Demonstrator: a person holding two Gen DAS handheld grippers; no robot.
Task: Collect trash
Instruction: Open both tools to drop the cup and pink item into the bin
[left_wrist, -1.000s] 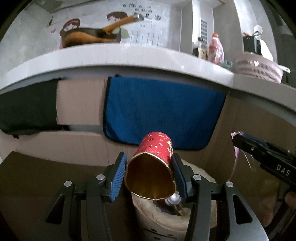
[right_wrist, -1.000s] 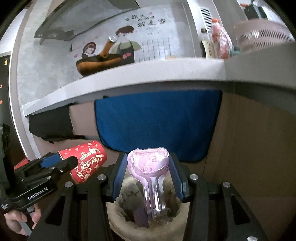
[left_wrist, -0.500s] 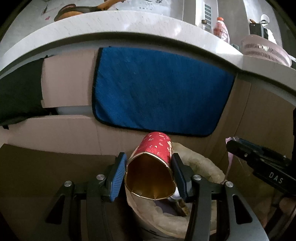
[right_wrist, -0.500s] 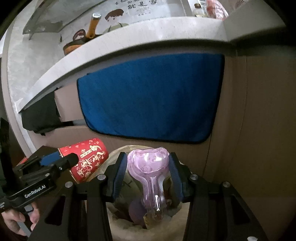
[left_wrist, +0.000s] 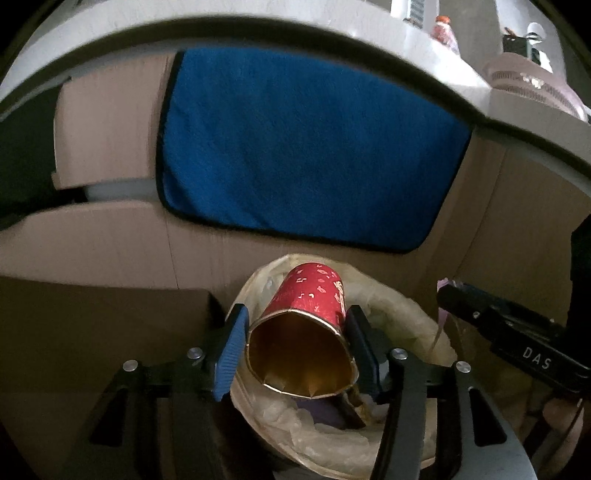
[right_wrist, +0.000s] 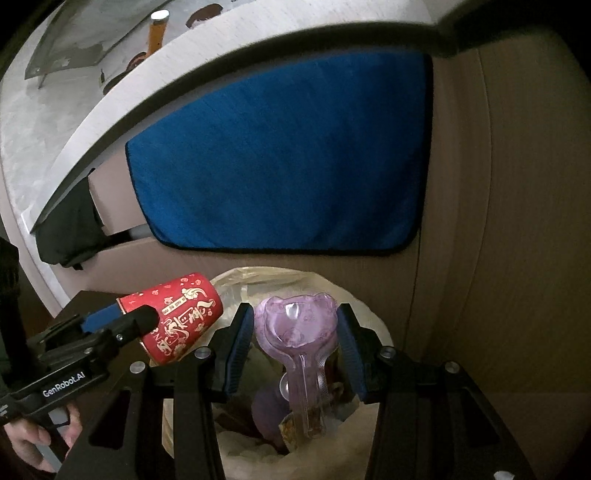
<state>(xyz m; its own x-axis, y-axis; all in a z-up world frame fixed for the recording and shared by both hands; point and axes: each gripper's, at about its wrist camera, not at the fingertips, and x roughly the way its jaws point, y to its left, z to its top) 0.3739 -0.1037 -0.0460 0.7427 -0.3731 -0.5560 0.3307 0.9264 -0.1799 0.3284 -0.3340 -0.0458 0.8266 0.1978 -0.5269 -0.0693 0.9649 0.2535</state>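
Observation:
My left gripper (left_wrist: 295, 343) is shut on a red paper cup (left_wrist: 306, 325) with gold print, its gold-lined mouth facing the camera, held over the bag-lined trash bin (left_wrist: 417, 328). The cup also shows in the right wrist view (right_wrist: 177, 317), at the bin's left rim. My right gripper (right_wrist: 291, 350) is shut on a clear purple plastic blister pack (right_wrist: 295, 332) with a heart-shaped top, held over the open bin (right_wrist: 373, 325). Trash lies inside the bin. The right gripper's black body shows at the right of the left wrist view (left_wrist: 517, 343).
A blue towel (left_wrist: 303, 147) hangs on the cabinet front behind the bin, under a white counter edge (left_wrist: 258, 26). A black cloth (right_wrist: 70, 229) hangs to the left. Wooden cabinet panels (right_wrist: 517, 221) close in the right side. A pink basket (left_wrist: 532, 81) stands on the counter.
Both grippers have tilted down and moved closer over the bin, which now fills more of each view. The cup and the blister pack stay gripped.

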